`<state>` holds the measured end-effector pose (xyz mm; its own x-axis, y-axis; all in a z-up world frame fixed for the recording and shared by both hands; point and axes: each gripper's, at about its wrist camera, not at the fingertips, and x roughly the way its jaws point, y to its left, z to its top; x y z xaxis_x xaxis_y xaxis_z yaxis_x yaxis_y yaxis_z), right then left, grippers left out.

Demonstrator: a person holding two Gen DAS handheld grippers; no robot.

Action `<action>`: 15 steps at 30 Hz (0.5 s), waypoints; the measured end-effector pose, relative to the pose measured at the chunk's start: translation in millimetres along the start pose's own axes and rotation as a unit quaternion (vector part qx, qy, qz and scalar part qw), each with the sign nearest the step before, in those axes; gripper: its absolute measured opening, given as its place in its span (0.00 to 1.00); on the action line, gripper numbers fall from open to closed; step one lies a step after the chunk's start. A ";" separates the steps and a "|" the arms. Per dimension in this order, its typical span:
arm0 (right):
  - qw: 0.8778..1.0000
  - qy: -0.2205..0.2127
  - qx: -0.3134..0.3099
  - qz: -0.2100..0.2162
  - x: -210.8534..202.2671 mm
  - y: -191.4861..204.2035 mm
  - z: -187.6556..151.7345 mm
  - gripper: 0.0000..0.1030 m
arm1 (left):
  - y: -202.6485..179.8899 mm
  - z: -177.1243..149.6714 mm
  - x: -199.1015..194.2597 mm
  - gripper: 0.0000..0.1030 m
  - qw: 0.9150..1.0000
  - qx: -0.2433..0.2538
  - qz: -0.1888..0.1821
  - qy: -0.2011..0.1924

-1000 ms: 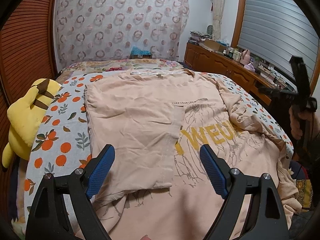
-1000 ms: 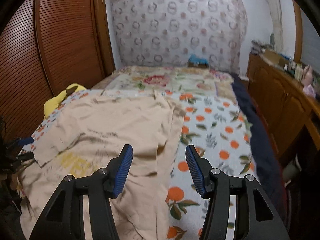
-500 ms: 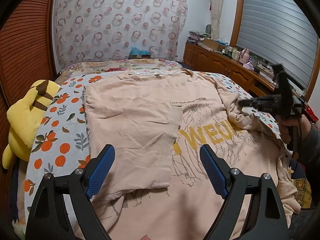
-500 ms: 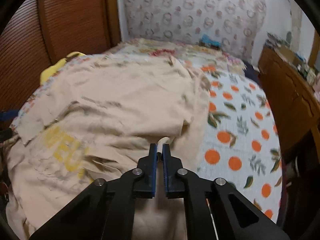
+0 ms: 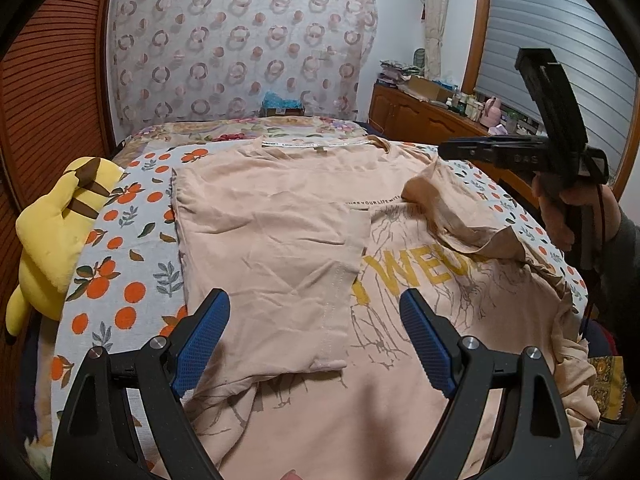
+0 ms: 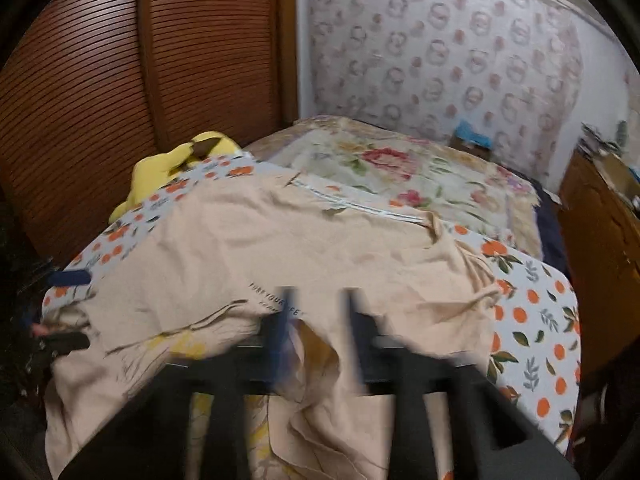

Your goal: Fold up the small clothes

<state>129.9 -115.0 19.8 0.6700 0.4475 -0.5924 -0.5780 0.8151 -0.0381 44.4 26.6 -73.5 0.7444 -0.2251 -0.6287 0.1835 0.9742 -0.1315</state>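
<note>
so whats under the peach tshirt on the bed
The peach t-shirt lies on a bedsheet printed with oranges and leaves, visible around its edges. What lies beneath the shirt's middle is covered.

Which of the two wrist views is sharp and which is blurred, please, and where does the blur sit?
Left wrist view: sharp throughout, with fisheye bending at the edges; the T-shirt print reads clearly. Right wrist view: motion blur smears the right claw, whose jaws are opening, and softens the shirt fabric between them.

Slatted wooden doors (image 5: 48,92) at left, patterned curtain (image 5: 240,40) behind bed (image 5: 120,248), wooden dresser (image 5: 420,116), shuttered window (image 5: 552,60) at right.
</note>
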 end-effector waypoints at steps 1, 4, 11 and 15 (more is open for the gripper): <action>1.000 -0.007 0.011 0.005 -2.2 -4.3 -3.2 0.51 | 0.3 -0.3 -0.7 0.85 1.000 0.000 0.001 0.000; 1.000 -0.003 0.020 0.000 -8.4 -9.4 -19.2 0.51 | 2.6 -1.0 -1.7 0.85 1.000 -0.003 0.001 -0.002; 0.998 0.045 0.040 -0.021 -27.1 -12.6 -67.5 0.51 | 0.8 -1.9 2.4 0.85 1.000 -0.006 -0.004 0.002; 0.997 0.061 0.048 -0.011 -32.4 0.0 -85.7 0.45 | -3.2 -3.0 3.2 0.85 1.000 -0.001 -0.004 0.005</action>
<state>68.3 -161.0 -30.0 0.6178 0.3857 -0.6853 -0.5119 0.8588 0.0219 44.3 22.8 -77.4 0.7363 -0.2321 -0.6356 0.1883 0.9725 -0.1370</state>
